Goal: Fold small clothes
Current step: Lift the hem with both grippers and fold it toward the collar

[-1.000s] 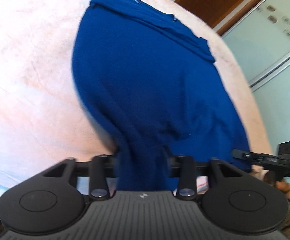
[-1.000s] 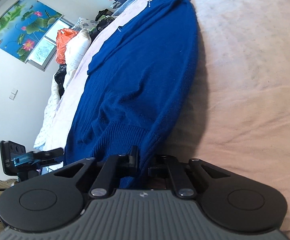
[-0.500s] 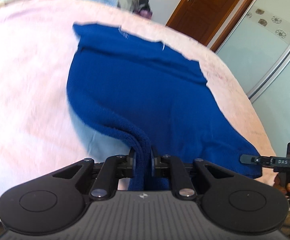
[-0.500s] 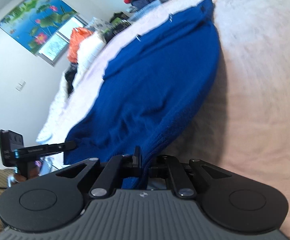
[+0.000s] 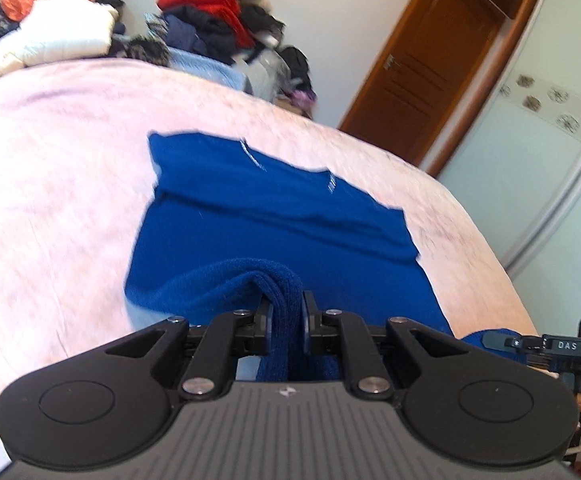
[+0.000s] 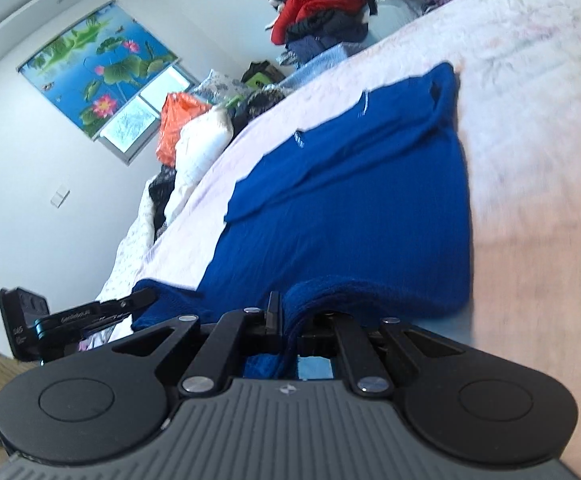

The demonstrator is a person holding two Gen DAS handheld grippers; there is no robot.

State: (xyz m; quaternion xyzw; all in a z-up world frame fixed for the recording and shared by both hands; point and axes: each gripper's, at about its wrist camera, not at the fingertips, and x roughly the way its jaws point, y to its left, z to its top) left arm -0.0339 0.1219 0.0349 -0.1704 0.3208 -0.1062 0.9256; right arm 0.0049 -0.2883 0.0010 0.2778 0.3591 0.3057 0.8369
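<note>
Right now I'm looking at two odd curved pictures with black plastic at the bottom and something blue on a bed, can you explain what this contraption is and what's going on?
No robot here: a person carries a two-finger gripper in each hand, and each gripper has a wide-angle camera looking along its fingers. That is why the room bends and black hardware fills the bottom of each picture.

One picture is from the left gripper, the other from the right gripper. Each can also see the other gripper off to one side.

On the pink bedspread lies a blue sweater, spread mostly flat. Each gripper is shut on the sweater's near edge, and that edge is raised off the bed, probably to fold it over.

Behind the bed sits a pile of clothes, with a wooden door to the side.
</note>
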